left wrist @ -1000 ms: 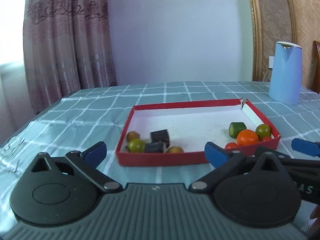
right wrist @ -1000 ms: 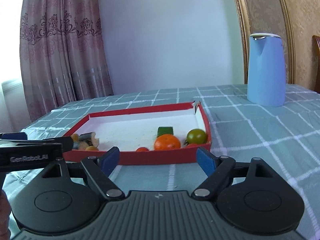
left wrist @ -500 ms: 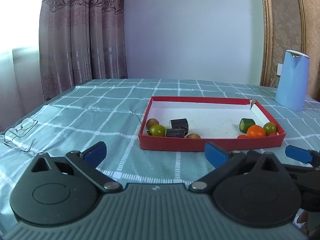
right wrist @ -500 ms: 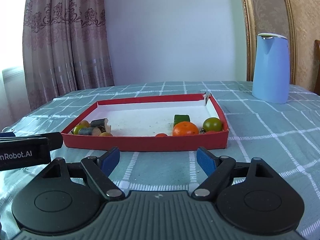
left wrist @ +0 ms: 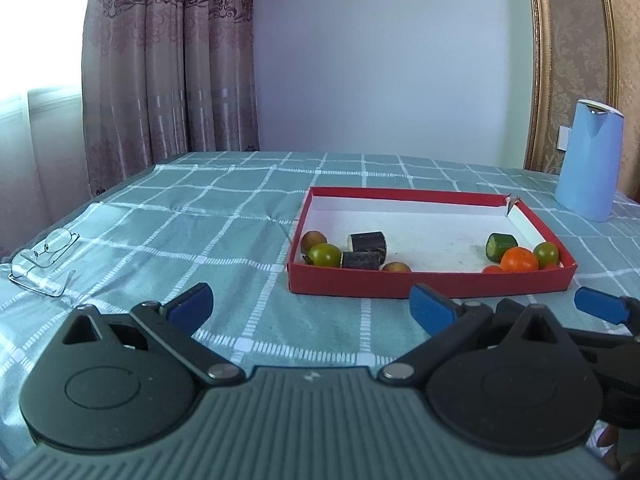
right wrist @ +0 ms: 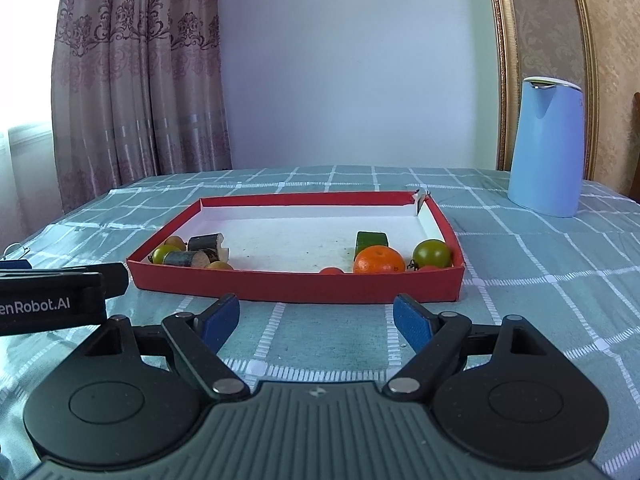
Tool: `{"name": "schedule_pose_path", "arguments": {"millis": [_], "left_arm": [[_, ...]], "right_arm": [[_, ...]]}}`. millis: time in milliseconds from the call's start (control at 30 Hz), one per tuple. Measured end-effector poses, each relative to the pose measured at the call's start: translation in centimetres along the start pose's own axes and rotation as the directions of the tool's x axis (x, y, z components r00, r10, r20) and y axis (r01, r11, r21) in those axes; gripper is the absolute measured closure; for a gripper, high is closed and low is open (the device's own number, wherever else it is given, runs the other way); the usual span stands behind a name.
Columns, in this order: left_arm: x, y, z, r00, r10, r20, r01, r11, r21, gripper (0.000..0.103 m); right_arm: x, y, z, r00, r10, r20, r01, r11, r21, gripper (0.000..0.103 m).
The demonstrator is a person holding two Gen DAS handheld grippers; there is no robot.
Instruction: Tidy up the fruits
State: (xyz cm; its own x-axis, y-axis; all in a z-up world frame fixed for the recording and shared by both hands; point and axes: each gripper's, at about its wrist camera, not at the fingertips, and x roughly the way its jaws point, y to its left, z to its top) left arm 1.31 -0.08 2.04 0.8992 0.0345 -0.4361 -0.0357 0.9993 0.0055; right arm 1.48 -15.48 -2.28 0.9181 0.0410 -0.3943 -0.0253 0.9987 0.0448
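Spread with a soft teal checked cloth, slightly rumpled, over the bench. Left gripper held with fingers wide, blue pads clasping nothing, bare cloth between them. Right gripper likewise with fingers set wide and empty, just short of the near wall of a shallow red cardboard tray with a white, speckled floor and a torn far-right corner. Clustered in the tray's left end: two dark, bark-like cylindrical chunks, a glossy green tomato, two small brownish round fruits. Gathered in the right end: a dimpled orange mandarin, a cut cucumber piece, a second green tomato, small red tomatoes. Open white floor across the tray's middle. Wide open cloth left of the tray, out to wire-rimmed glasses near the bench edge. Smooth pale-blue kettle upright, well apart, beyond the tray's right corner. Patterned curtain behind.
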Motion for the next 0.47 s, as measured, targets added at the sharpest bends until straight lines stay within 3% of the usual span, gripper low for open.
{"name": "schedule_pose_path", "arguments": {"millis": [467], "left_arm": [[0.10, -0.27, -0.01, 1.000, 0.017, 0.025, -0.018, 1.000, 0.011, 0.000]], "right_arm": [[0.06, -0.28, -0.04, 1.000, 0.006, 0.001, -0.006, 1.000, 0.013, 0.019]]}}
